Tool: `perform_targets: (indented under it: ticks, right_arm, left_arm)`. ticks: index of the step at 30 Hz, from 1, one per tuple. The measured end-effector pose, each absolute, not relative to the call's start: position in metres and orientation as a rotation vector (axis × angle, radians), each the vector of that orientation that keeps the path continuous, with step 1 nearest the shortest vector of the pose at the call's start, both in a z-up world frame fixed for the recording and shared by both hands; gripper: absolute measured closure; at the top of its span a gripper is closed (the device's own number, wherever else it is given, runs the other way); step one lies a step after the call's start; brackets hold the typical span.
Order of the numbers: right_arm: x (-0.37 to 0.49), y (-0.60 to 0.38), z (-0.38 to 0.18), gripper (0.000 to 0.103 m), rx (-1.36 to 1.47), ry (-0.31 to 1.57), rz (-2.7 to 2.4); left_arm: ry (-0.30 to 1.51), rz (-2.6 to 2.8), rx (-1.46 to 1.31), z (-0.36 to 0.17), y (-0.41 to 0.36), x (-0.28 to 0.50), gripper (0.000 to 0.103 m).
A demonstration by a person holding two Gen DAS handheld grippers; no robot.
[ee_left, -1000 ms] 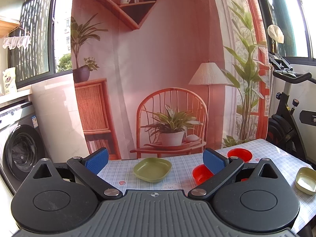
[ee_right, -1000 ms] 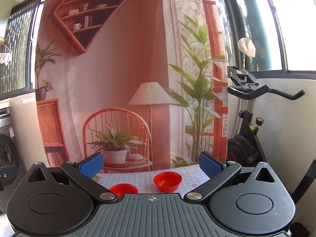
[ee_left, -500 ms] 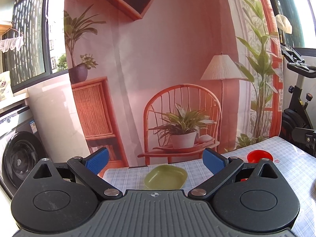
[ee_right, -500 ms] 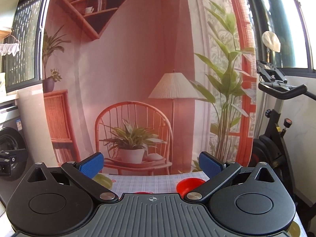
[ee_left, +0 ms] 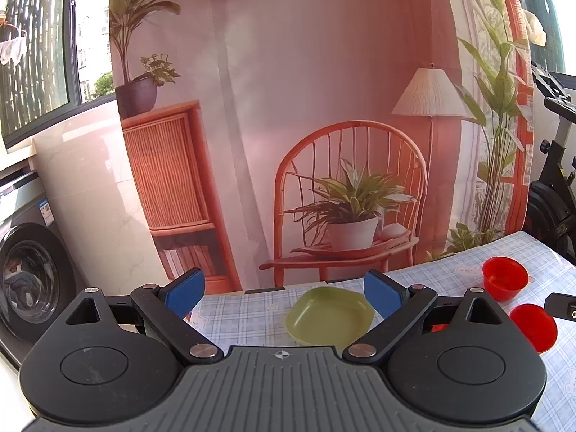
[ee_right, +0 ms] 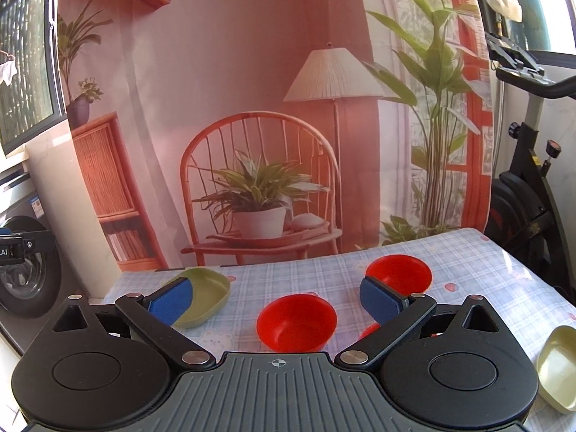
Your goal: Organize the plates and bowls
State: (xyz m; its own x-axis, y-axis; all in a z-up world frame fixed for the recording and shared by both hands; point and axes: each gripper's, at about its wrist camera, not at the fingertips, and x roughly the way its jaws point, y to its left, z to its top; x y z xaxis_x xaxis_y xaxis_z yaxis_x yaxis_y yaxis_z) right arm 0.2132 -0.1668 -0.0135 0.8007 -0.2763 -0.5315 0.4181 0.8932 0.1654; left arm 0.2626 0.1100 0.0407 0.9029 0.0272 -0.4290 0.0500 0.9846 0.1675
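A green square plate (ee_left: 329, 315) lies on the checked tablecloth just ahead of my left gripper (ee_left: 284, 293), which is open and empty above it. The plate also shows in the right wrist view (ee_right: 207, 297). My right gripper (ee_right: 277, 298) is open and empty above a red bowl (ee_right: 297, 322). A second red bowl (ee_right: 399, 273) sits farther back right. A pale yellow dish (ee_right: 556, 367) lies at the right edge. In the left wrist view two red bowls (ee_left: 504, 282) (ee_left: 534, 325) sit at the right.
The table (ee_right: 486, 270) ends at a printed backdrop (ee_right: 252, 108) of a chair and plant. A washing machine (ee_left: 25, 280) stands left. An exercise bike (ee_right: 525, 187) stands right. A bit of the other gripper (ee_left: 561, 306) shows at the right edge.
Both grippers have tilted downward and moved toward the table, so the green plate and red bowls show more fully. Both stay open.
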Motion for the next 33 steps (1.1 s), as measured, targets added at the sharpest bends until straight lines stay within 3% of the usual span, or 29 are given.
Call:
perform_targets:
  ticks: [9,19,33]
  right_arm:
    - [0.284,-0.139,-0.033,0.005,0.242,0.594,-0.325]
    - [0.418,-0.137,-0.068,0.013,0.203,0.592,-0.247]
    - [0.525,-0.201,-0.171,0.037,0.378,0.894,-0.344]
  left_arm:
    - [0.44,0.054,0.306,0.03,0.159,0.323,0.006]
    - [0.572,0.002,0.141,-0.057,0.188,0.401,0.016]
    - [0.736,-0.05,0.073,-0.148,0.165,0.468,0.016]
